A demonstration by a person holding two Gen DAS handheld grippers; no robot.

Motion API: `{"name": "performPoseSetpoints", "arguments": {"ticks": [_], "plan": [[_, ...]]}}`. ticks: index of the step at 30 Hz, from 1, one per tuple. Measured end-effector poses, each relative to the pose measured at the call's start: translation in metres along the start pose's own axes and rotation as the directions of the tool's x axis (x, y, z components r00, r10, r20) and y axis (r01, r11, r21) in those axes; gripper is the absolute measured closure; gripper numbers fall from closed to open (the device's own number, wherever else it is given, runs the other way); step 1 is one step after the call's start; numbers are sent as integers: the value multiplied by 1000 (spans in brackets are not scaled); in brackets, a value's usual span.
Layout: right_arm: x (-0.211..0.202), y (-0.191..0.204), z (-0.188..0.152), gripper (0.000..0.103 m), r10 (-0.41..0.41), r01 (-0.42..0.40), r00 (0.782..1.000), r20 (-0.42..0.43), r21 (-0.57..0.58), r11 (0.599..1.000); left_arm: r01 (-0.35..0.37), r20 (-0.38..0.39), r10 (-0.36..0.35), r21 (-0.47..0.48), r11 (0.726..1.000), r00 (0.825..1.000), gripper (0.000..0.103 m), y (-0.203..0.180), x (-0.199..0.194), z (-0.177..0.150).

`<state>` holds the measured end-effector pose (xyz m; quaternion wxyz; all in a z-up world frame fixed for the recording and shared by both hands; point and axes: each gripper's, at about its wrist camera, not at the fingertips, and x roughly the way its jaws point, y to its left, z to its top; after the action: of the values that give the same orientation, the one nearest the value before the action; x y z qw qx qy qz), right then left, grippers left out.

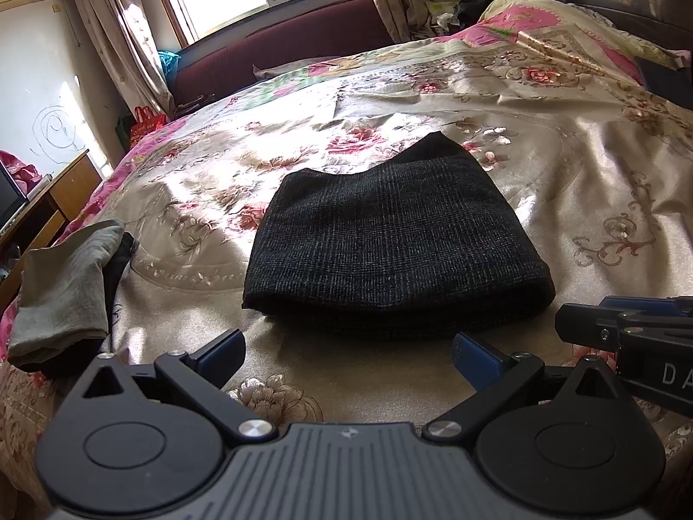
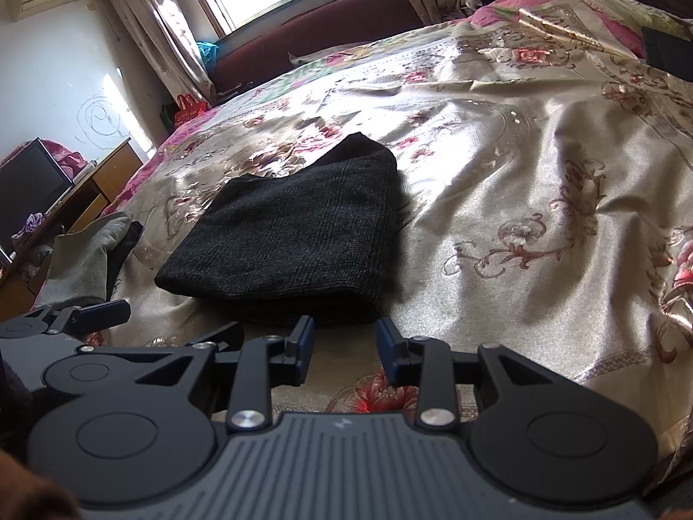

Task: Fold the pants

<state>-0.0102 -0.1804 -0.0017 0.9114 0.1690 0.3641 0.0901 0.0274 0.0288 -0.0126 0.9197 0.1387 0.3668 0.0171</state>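
Observation:
Dark checked pants [image 1: 390,242] lie folded into a compact stack on the floral bedspread [image 1: 563,182]. My left gripper [image 1: 346,353] hovers just short of the stack's near edge, jaws wide apart and empty. In the right wrist view the same folded pants [image 2: 294,234] sit ahead and slightly left. My right gripper [image 2: 344,349] stands open near the stack's near right corner, nothing between its blue pads. The right gripper's arm [image 1: 628,329] shows at the left view's right edge, and the left gripper's finger [image 2: 99,310] shows at the right view's left edge.
A grey garment [image 1: 65,290] over something dark lies at the bed's left edge. A wooden desk [image 1: 52,208] with a dark monitor stands to the left. Pillows [image 1: 541,21] and a dark red sofa [image 1: 281,52] under the window are beyond.

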Motion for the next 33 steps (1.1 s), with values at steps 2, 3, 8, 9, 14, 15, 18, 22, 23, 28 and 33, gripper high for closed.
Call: {"name": "performPoseSetpoints", "arguments": {"ticks": [2,3,8,9,14,15,18,22,23,28,33], "plan": [[1,0,0,69,-1,1,1000,-4,-1,1000,0,-9,0,-1,1000,1000,0,0,1,0],[0,1,-1,69,0,0,1000,-4,-2,1000,-2,-7,2,0,1000,1000,0,0,1,0],[0,1,-1,69,0,0,1000,1,-5,1000,-1,-3,1,-3,1000,1000,0,2,0,0],[1,1,-1,69,0,0,1000,0,-6,1000,-2,-1,2,-2,1000,1000,0,2,0,-1],[1,1,-1,69,1,-1,1000,0,-8,1000,1,-2,-1,-8,1000,1000,0,3,0,-2],[1,1,-1,69,2,-2,1000,-1,-8,1000,0,-1,0,-7,1000,1000,0,3,0,-2],[1,2,-1,69,1,-1,1000,-2,-11,1000,2,-3,-2,-10,1000,1000,0,4,0,-2],[1,2,-1,69,2,-2,1000,-2,-11,1000,5,-4,-5,-14,1000,1000,0,4,1,-3],[1,2,-1,69,3,-3,1000,-1,-11,1000,5,-3,-5,-14,1000,1000,0,5,1,-3],[2,3,-2,69,7,-7,1000,1,-13,1000,11,2,-11,-21,1000,1000,0,6,0,-3],[3,4,-1,69,11,-11,1000,-3,-20,1000,14,0,-14,-29,999,1000,0,8,1,-4]]}}
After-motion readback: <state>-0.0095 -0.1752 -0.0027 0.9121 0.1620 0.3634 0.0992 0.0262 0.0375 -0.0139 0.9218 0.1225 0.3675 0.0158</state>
